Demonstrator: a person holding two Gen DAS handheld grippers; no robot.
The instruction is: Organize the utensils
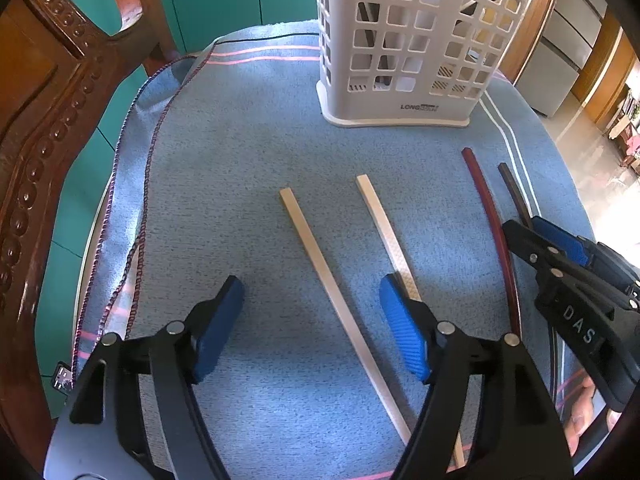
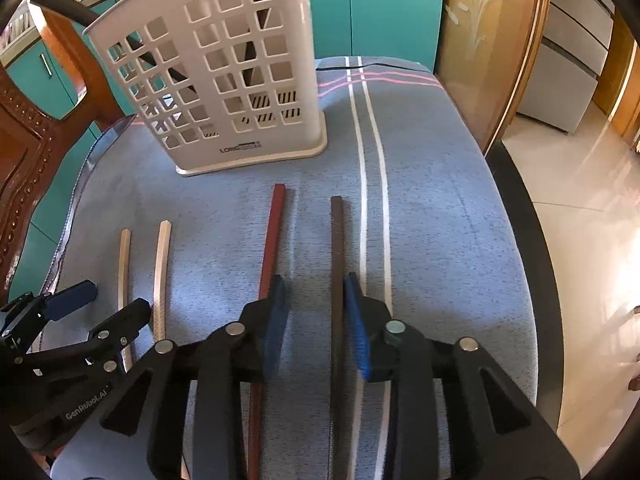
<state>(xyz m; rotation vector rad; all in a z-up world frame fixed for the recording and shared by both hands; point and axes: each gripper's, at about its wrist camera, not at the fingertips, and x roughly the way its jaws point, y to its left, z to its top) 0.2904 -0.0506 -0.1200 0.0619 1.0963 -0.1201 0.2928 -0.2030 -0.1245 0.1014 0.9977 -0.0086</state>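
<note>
Ahead of my tools the blue cloth (image 1: 248, 152) lies bare up to the white utensil basket (image 1: 404, 40), which blocks the far middle. A carved wooden chair back (image 1: 48, 92) walls the left; four chopsticks lie underneath.

Bright daylight from right; floor (image 2: 592, 208) glare; fisheye bending, dark vignette corners.

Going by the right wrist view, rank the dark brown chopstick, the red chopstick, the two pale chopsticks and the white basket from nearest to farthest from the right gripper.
1. Dark brown chopstick: between the right gripper's fingers, beside the right one.
2. Red chopstick: just outside the left finger.
3. Pale chopsticks: farther left, under the left gripper.
4. White basket: upright at the cloth's far end.
</note>
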